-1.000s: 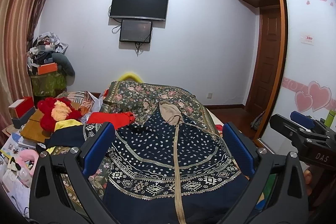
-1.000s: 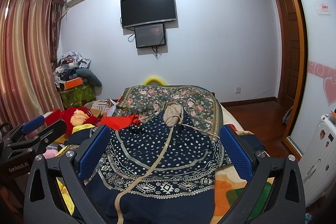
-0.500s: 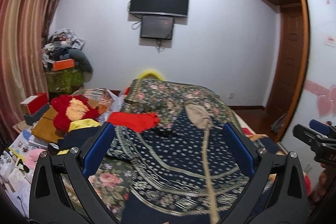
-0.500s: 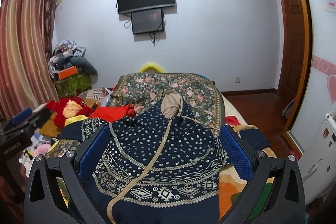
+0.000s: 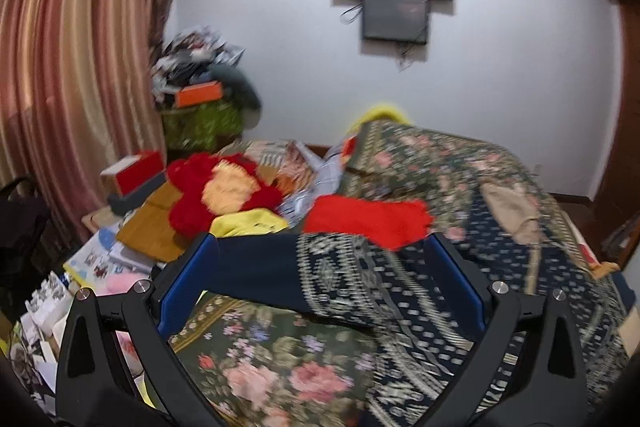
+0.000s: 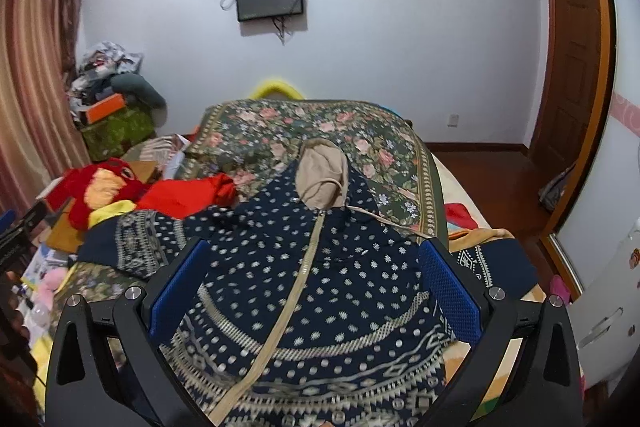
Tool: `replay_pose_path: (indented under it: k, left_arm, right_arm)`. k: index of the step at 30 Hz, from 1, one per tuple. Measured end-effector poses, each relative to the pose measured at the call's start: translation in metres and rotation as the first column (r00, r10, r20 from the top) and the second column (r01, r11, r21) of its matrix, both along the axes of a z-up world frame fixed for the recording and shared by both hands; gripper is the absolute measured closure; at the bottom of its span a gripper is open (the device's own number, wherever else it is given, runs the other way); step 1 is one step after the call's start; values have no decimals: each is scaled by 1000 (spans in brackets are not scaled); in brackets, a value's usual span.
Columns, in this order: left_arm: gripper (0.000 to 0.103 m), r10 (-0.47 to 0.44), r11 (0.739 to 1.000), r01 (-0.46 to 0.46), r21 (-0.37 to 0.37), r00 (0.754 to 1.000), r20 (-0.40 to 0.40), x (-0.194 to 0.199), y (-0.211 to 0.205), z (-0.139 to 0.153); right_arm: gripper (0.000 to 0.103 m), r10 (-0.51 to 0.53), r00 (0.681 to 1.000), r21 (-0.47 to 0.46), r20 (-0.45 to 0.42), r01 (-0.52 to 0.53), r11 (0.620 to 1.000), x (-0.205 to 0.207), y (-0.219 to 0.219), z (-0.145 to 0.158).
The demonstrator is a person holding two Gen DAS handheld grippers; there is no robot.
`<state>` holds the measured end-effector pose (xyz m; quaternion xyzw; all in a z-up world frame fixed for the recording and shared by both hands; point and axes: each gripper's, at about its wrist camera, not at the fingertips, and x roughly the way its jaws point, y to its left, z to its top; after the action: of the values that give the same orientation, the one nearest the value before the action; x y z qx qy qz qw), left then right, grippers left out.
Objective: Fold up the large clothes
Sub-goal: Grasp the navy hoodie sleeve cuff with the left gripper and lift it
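Your left gripper [image 5: 320, 283] and right gripper [image 6: 312, 287] both spread wide, empty, over the navy hoodie [image 6: 312, 291], red cloth [image 5: 366, 219] lying on its sleeve, plush toy [image 5: 222, 193] just beside.

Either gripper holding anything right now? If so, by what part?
Nothing held. Left gripper and right gripper are both open above the navy sweater on the bed, fingers clear of the fabric.

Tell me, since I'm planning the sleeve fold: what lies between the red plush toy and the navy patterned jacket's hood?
In the right wrist view, a red garment lies between the red plush toy and the navy jacket's beige-lined hood, partly resting over the jacket's outstretched sleeve.
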<state>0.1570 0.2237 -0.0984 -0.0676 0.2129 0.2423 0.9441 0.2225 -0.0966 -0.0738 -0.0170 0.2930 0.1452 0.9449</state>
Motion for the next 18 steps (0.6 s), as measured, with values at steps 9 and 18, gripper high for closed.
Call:
replay_pose_path:
  k: [9,18]
  left_arm:
    - [0,15,952,-62,-300,988,-156,40,119,-82]
    - [0,30,759,-150,-634,980,-195,30,207,-152]
  right_arm:
    - [0,-45,990,-35,-135,40,999,59,11,-39]
    - [0,-52,946,-36,-319,43,998,94,19,-83]
